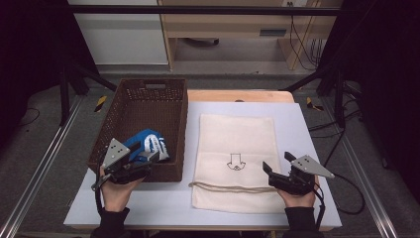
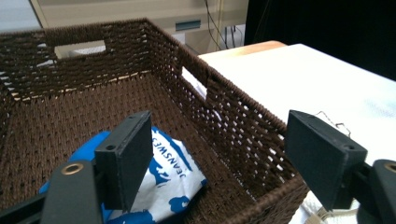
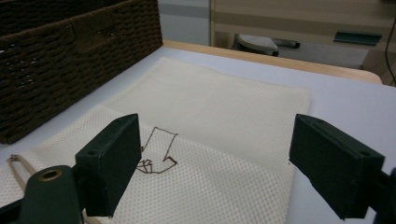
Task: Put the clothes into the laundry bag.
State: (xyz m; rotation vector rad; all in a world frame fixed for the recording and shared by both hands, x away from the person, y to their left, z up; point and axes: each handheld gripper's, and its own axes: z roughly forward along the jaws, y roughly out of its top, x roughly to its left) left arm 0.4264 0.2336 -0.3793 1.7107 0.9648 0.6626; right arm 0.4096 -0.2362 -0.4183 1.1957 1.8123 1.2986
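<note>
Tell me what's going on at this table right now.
A person holds a two-jaw gripper in each hand. The left gripper is open at the near end of the brown wicker basket, its jaws around a blue and white packet lying inside, not yet gripping it. The right gripper is open over the near right part of a cream drawstring bag, which lies flat on the white table beside the basket.

Grey floor (image 1: 44, 148), pale wooden shelving (image 1: 233, 25), hanging black cables (image 1: 304, 44), dark side curtains (image 1: 29, 54)
</note>
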